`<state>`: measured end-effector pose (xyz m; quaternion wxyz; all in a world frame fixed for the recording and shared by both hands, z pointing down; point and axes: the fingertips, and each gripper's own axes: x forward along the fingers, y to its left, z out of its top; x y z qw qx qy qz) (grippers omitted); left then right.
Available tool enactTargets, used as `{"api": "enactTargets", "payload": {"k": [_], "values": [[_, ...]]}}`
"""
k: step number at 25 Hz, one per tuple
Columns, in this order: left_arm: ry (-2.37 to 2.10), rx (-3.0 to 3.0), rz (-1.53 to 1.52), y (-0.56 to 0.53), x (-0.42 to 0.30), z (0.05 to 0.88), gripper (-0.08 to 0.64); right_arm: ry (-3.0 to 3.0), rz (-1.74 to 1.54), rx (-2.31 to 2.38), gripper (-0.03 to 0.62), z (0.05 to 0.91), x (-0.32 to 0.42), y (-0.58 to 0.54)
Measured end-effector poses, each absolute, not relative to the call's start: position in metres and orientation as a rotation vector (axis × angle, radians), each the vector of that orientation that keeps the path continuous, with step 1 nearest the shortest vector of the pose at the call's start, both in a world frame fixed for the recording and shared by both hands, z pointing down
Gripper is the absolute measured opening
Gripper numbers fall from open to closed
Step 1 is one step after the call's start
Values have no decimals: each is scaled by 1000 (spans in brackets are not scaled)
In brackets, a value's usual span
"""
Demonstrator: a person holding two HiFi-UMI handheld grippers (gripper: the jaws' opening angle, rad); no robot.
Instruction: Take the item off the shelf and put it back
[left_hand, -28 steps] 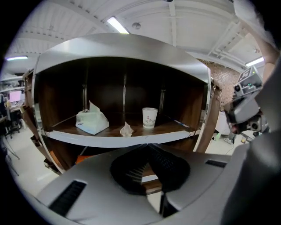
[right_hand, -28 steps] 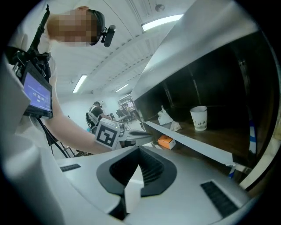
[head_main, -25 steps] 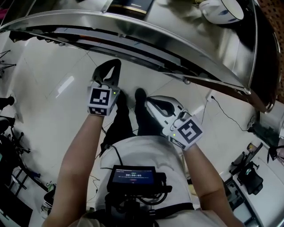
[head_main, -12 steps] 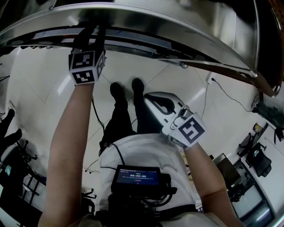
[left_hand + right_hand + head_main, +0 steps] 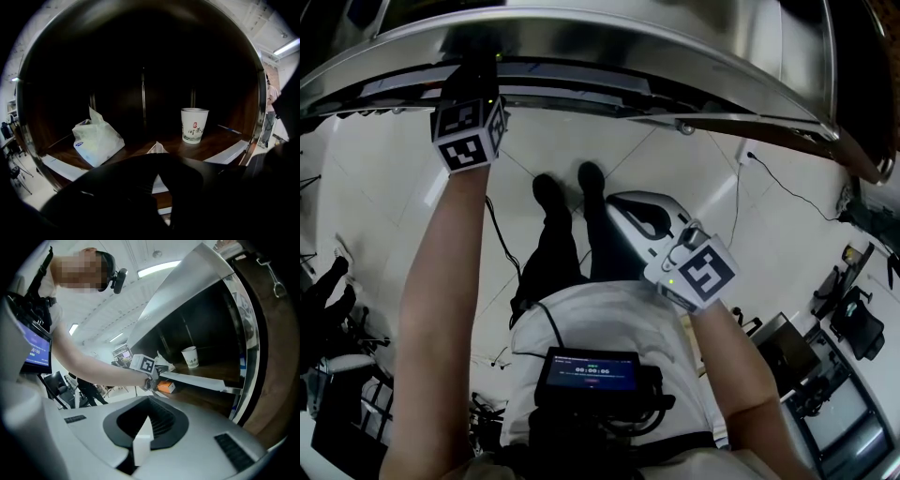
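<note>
The left gripper (image 5: 157, 158) is raised to the front edge of the shelf (image 5: 220, 138). Its dark jaws meet at the tips and hold nothing. It sits just outside the white edge strip (image 5: 229, 152), with the metal rim (image 5: 581, 84) arching over it.

On the wooden board a white soft pack (image 5: 96, 140) lies at the left and a printed paper cup (image 5: 194, 125) stands upright at the right. They are well apart, with bare board between them. A small folded white slip (image 5: 157, 147) stands near the front edge, straight ahead of the jaw tips. Neither gripper touches any of these. I cannot tell which is the task's item.

The right gripper (image 5: 151, 395) hangs low by the person's waist, well clear of the shelf and over open tiled floor (image 5: 384, 206). Its white jaws are together and empty. Its view shows an orange box (image 5: 166, 386) on the board below.
</note>
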<state>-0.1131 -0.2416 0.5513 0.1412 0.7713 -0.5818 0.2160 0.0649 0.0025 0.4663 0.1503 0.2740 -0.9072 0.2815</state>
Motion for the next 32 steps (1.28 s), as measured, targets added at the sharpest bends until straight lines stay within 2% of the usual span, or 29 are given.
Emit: {"api": "enactTargets", "payload": {"k": [14,32], "values": [[-1518,2398,587,-188,-100,509,5,-2685,731,780,6,446,49,-9],[-1401,2482,344,-49,-91,375,5,-2869,514,684,6,393,23,-33]]}}
